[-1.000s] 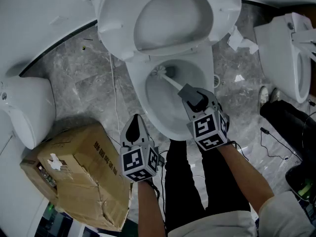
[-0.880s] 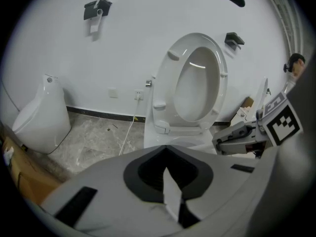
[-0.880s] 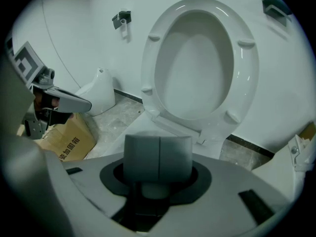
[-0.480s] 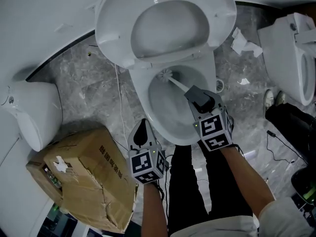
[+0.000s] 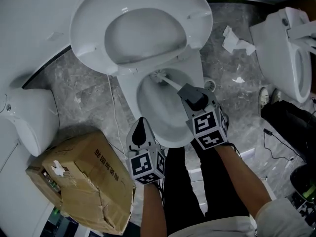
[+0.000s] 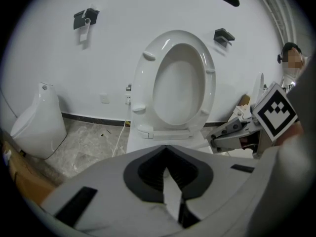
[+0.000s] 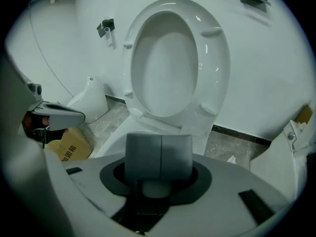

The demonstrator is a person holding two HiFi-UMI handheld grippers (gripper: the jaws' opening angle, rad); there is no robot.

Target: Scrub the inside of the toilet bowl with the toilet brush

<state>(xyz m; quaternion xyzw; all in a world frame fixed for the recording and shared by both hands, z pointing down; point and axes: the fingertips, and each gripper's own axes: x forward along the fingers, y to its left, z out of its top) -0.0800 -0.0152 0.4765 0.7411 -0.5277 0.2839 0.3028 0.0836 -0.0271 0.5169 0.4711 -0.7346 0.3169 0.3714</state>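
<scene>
One gripper works: keep the right gripper [image 5: 190,97] clenched on the toilet brush [image 5: 171,82], whose head lies against the rear wall of the toilet bowl [image 5: 154,110] at centre frame, and sweep the wall firmly, holding the closed, empty left gripper [image 5: 140,128] clear.

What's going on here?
A person is cleaning a toilet with two handheld grippers. The right gripper is clamped on the handle of the toilet brush, with the bristle head inside the toilet bowl near its far wall. The left gripper is shut and empty beside the bowl's near rim.
</scene>
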